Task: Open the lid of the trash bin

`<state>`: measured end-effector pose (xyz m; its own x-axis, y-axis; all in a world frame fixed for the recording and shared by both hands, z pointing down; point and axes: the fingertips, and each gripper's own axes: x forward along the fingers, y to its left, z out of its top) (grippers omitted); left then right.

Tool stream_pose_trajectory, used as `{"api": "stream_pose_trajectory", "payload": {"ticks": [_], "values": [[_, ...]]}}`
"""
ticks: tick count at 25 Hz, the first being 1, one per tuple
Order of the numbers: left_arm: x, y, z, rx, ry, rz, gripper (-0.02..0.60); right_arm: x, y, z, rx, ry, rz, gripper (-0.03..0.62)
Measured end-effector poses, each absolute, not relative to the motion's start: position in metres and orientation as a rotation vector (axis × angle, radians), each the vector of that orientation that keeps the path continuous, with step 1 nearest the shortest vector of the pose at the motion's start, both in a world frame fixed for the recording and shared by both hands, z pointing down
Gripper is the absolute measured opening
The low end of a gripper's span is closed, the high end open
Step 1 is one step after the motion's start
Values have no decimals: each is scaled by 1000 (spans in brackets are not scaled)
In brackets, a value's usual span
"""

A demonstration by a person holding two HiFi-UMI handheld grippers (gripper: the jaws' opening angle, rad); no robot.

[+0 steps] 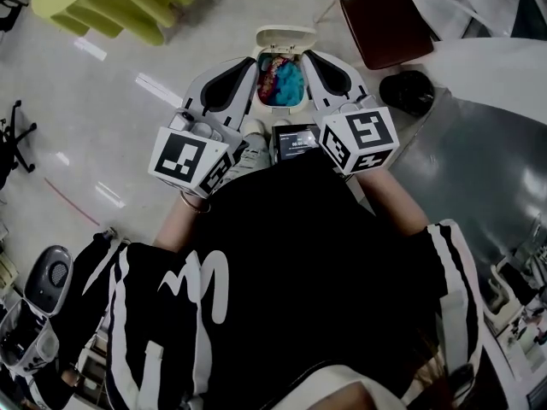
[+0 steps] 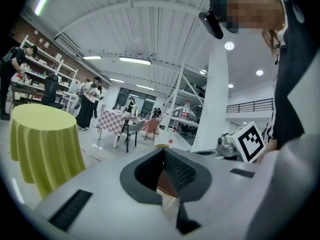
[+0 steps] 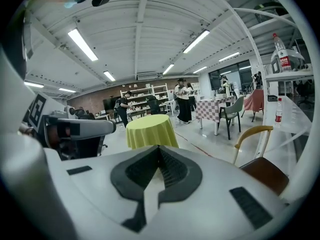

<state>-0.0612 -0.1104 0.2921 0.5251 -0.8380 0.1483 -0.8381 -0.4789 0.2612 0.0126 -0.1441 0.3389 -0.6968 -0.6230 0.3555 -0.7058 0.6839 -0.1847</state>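
The trash bin (image 1: 279, 108) stands on the floor (image 1: 102, 49) between the two claws. Its lid (image 1: 286, 35) is already tipped up over something colourful inside. The left claw (image 2: 163, 151) and the right claw (image 3: 159, 148) are both pressed together and hold nothing. I think the lid could drop shut if its support lets go (a shoe (image 1: 249, 150) is just before the bin, and I see no pedal). The grey floor shines. A table under yellow-green cloth (image 1: 111, 7) and a brown chair (image 1: 385, 24) stand near.
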Motion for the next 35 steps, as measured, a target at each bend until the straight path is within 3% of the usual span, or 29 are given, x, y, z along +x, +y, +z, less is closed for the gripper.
{"api": "stream_pose_trajectory", "payload": {"ticks": [35], "values": [[-64, -110, 246, 2573, -1443, -11, 8, 8, -146, 284, 1141, -2751, 390, 3]]}}
